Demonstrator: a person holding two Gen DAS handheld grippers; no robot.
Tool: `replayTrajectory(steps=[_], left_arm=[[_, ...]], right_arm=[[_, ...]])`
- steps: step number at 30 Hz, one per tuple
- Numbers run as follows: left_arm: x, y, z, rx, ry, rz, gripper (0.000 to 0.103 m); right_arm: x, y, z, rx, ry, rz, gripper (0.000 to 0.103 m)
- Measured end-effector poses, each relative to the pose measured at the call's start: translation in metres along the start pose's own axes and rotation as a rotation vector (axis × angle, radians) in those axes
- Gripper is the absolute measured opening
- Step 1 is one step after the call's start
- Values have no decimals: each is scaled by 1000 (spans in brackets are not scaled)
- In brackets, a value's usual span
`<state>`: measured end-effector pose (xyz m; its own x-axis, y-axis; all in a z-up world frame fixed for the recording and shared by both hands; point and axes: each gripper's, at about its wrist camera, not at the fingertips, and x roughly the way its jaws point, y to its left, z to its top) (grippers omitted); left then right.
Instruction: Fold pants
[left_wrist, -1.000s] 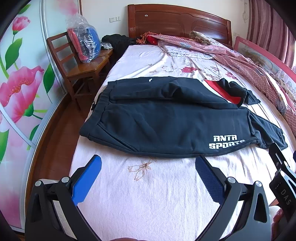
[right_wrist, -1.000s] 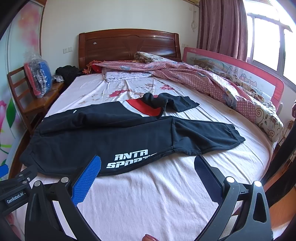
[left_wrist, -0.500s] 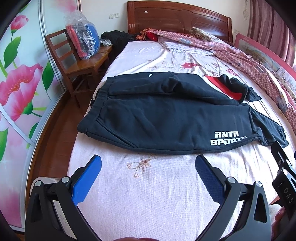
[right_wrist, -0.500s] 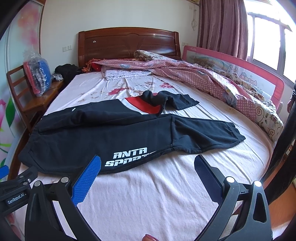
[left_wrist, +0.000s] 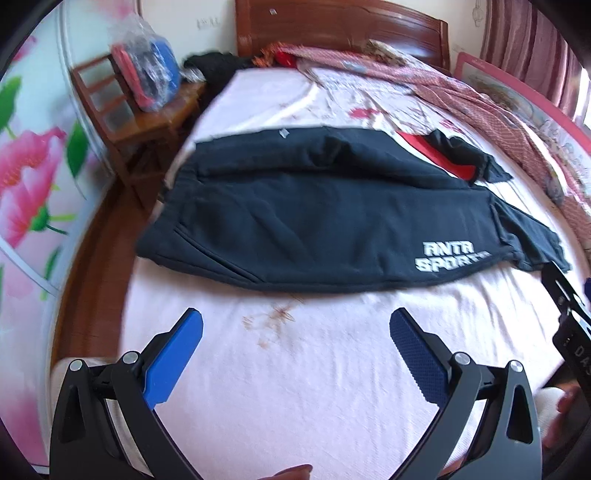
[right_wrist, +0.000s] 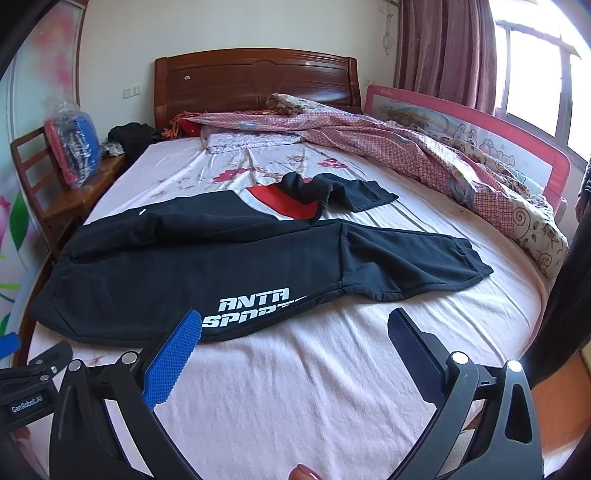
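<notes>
The left tongs (left_wrist: 295, 325) are spread wide and grasp nothing, their blue textured pads (left_wrist: 177, 354) hanging over bare pink sheet near the foot of the bed (left_wrist: 332, 387). The right tongs (right_wrist: 294, 325) are likewise released and empty, with the left pad (right_wrist: 173, 358) overlapping the hem of the pants (right_wrist: 207, 266) in view; whether it touches the cloth cannot be told.

Between both tongs and the garment lies a broad strip of open, lightly creased sheet, printed with faint flower sprigs. The pants lie flat across the width of the bed, waistband toward the left edge, where the fabric reaches the mattress side, and cuffs toward the right. They are thick, matte, dark navy fleece with white "ANTA SPORTS" lettering (right_wrist: 255, 306) on the near leg. The far leg is bunched, its lower part turned back to show a red and white panel (right_wrist: 284, 201).

Beyond the pants the sheet runs clear up to a crumpled pink checked quilt (right_wrist: 388, 147) heaped along the right side and the head, against a padded pink guard rail (right_wrist: 480, 129). A glossy carved wooden headboard (right_wrist: 255, 81) closes the far end. Left of the bed stands a slatted wooden chair (left_wrist: 122, 122) carrying a plastic-wrapped bundle (left_wrist: 147, 77), beside a wardrobe door (left_wrist: 33, 177) painted with pink flowers.
</notes>
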<state>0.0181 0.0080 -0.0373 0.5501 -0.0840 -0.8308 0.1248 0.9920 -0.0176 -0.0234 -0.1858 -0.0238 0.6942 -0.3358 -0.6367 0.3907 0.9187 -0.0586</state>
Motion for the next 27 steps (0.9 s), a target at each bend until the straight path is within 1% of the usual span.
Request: replayTrajectory(steps=[1, 2, 3, 4, 5, 8, 11, 15, 17, 21, 23, 26, 27], left_arm=[[4, 1, 0, -4, 22, -34, 101], [9, 5, -1, -22, 51, -88, 101], [12, 7, -3, -40, 66, -111, 101], [16, 10, -5, -62, 76, -122, 101], [19, 13, -9, -79, 75, -110, 101], [29, 17, -15, -78, 61, -28, 101], [38, 22, -14, -66, 79, -4, 101], [52, 45, -11, -139, 95, 18, 101], [57, 60, -8, -179, 91, 25, 101], [66, 82, 0, -215, 58, 26, 101], [72, 95, 6, -239, 30, 18, 101], [83, 109, 11, -287, 34, -12, 100], [88, 114, 11, -319, 39, -27, 98]], right_arm=[[0, -2, 0, 3, -8, 7, 100], [1, -2, 0, 4, -16, 23, 100], [3, -4, 0, 2, -27, 79, 100], [5, -5, -1, 0, -22, 113, 100], [9, -5, -2, -2, -3, 146, 100], [18, -8, -4, 8, 37, 154, 100], [27, -13, -5, 23, 78, 164, 100], [42, -32, -6, 65, 115, 181, 100], [49, -47, -5, 111, 117, 196, 100], [68, -88, -1, 251, 118, 229, 100], [82, -115, 0, 359, 127, 245, 100], [106, -151, -4, 536, 160, 284, 100], [114, -163, -7, 592, 167, 283, 100]])
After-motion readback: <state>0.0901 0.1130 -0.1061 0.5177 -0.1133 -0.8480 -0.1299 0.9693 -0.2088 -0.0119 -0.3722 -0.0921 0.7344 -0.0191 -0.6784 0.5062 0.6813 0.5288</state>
